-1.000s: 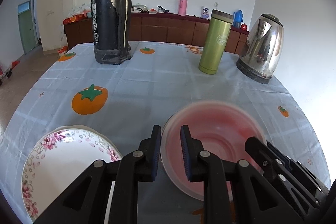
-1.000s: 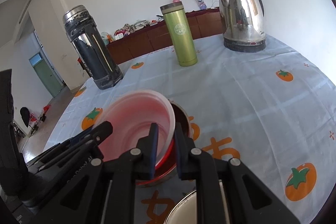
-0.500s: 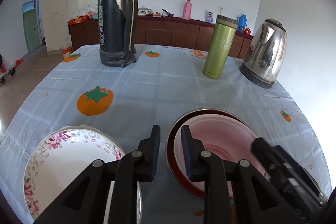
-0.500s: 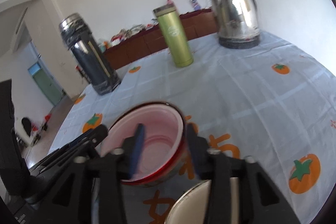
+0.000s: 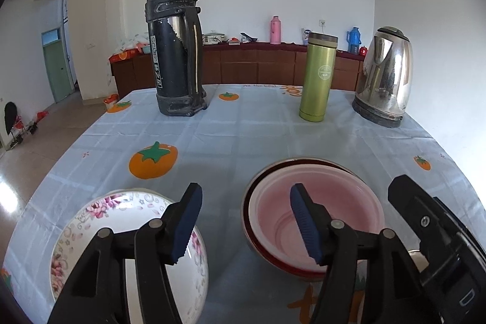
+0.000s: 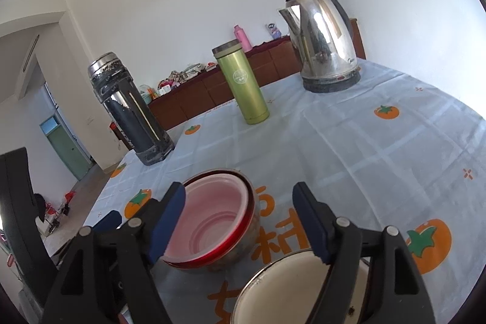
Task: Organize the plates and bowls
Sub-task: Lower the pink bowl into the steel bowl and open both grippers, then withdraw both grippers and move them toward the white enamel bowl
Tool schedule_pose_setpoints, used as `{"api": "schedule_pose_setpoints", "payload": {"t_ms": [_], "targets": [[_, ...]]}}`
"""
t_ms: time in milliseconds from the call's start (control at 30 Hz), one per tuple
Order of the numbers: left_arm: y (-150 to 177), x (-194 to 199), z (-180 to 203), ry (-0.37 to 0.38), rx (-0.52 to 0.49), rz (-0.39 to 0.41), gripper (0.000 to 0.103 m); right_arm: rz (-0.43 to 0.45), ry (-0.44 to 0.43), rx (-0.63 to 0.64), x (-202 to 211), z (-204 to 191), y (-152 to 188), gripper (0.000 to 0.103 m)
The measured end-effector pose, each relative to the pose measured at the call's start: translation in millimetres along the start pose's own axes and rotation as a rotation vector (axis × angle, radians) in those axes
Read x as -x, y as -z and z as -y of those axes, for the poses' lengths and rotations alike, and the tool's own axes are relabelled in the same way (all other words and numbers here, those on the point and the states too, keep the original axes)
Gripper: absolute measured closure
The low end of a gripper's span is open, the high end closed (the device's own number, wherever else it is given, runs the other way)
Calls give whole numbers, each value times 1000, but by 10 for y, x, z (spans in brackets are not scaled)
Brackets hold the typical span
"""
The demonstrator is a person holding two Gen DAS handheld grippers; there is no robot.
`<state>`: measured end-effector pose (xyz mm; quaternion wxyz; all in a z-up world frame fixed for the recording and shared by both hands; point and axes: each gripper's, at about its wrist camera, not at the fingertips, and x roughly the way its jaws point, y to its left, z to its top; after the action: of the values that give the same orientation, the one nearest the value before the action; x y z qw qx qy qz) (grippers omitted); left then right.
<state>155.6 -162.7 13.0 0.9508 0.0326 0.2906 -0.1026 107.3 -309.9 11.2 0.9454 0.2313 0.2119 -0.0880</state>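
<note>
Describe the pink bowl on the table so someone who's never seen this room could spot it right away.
Start at the tall black thermos on the tomato-print tablecloth, then come toward the near edge. The pink bowl sits nested inside a dark red-rimmed bowl, right of the flat floral plate.

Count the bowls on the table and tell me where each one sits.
3. The pink bowl sits nested inside the red bowl near the table's middle. The cream enamel bowl sits just in front, under the right gripper, whose jaws are opening, empty. Others may lie outside both views.
</note>
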Motion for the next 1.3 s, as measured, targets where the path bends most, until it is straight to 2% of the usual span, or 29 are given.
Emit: {"api": "schedule_pose_setpoints", "payload": {"t_ms": [100, 367, 500, 600, 933, 1300], "targets": [[24, 44, 5, 2, 5, 13, 40, 20, 9, 8, 60, 8, 28, 28], [131, 137, 52, -1, -2, 25, 38, 60, 25, 9, 236, 64, 120, 14], [182, 196, 81, -1, -6, 35, 37, 91, 32, 5, 331, 95, 126, 10], [215, 248, 92, 0, -8, 53, 30, 111, 41, 4, 378, 109, 125, 6], [335, 412, 141, 13, -11, 106, 24, 145, 41, 27, 529, 104, 177, 6], [484, 572, 106, 3, -11, 156, 24, 204, 68, 67, 719, 107, 242, 3]]}}
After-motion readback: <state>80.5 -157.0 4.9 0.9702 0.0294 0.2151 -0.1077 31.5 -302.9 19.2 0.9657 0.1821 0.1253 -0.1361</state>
